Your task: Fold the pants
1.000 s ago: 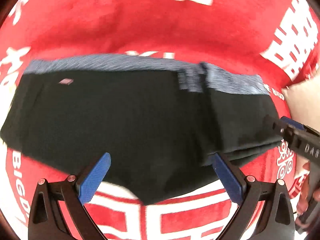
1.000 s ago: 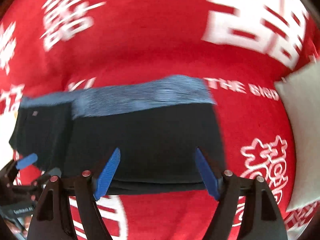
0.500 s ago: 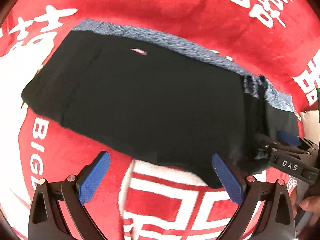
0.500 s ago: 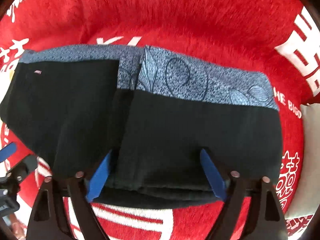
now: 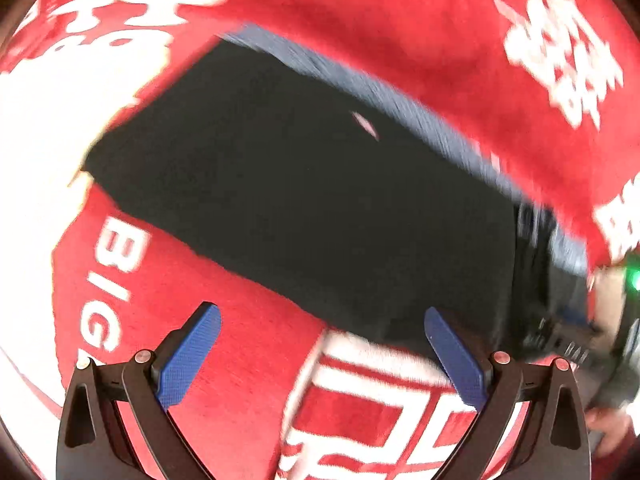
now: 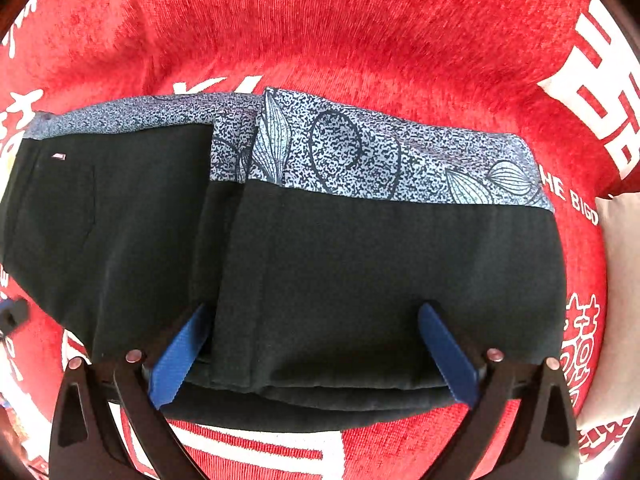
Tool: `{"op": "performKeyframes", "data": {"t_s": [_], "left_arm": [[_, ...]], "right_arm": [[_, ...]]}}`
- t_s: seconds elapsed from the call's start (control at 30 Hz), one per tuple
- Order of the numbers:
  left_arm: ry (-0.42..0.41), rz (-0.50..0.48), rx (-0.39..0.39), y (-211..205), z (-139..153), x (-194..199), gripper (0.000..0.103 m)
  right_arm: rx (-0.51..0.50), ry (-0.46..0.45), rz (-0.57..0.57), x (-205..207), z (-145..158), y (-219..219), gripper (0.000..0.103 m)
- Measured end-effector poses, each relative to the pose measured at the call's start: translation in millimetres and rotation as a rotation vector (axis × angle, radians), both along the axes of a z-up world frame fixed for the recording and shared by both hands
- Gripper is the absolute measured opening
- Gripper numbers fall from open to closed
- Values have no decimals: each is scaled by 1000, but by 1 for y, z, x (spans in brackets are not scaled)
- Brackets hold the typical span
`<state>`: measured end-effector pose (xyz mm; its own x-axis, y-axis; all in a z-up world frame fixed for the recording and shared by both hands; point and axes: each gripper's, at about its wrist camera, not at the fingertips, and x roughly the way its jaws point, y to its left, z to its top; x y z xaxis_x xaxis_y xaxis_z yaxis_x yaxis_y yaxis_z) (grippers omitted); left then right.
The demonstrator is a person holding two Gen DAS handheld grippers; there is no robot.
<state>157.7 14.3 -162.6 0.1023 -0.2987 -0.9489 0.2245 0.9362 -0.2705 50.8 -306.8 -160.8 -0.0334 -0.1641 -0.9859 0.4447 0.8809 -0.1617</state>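
Jaws of the right gripper [image 6: 312, 354] stand apart, straddling the near edge of the folded flap, seemingly placed to press or take it. Left gripper [image 5: 320, 354] also gapes, holding nothing, over the red blanket [image 5: 248, 360]. Pants [image 6: 360, 264] lie flat on it (patterned waistband [image 6: 384, 156] farthest away).

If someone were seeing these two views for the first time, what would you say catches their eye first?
Most striking is the black pair of pants with a blue-grey patterned waistband, folded over itself and lying across the middle of the bright red cloth with white lettering. Next come the right gripper, its blue-padded jaws wide open at the near folded edge, and the left gripper, likewise open near the pants' other end.
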Motion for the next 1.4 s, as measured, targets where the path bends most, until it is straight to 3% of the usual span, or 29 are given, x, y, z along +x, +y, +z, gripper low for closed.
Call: {"op": "performKeyframes", "data": {"t_s": [0.23,0.4,0.7,0.77,0.9,0.97,1.0,1.03,1.13,1.2,1.4], "left_arm": [[21,229,-226,68,-15,30,102],[15,272,-372,80,-28,38,102],[30,353,-526,75,-28,60,102],[42,361,-483,71,-38,64,102],[26,319,-379,56,-30,66,98],[13,329,-310,53,-25,66,80],[-3,317,-259,52,-22,66,54],[-10,303,-214,51,-22,66,36],[-40,253,-176,51,-15,62,32],[-126,163,-98,36,0,54,31],[-312,-25,41,-3,28,31,31]], "right_arm": [[-7,-11,5,2,-1,4,103],[-19,-22,7,1,0,7,103],[-30,-38,7,-4,0,12,103],[-33,-42,6,-5,0,13,103],[-27,-37,7,-5,1,13,103],[-16,-18,7,-2,3,10,103],[-14,-3,1,1,5,10,103],[-17,5,-3,3,9,9,103],[-2,-22,-10,13,28,11,103],[42,-63,1,26,45,16,103],[292,-89,125,119,70,46,103]]}}
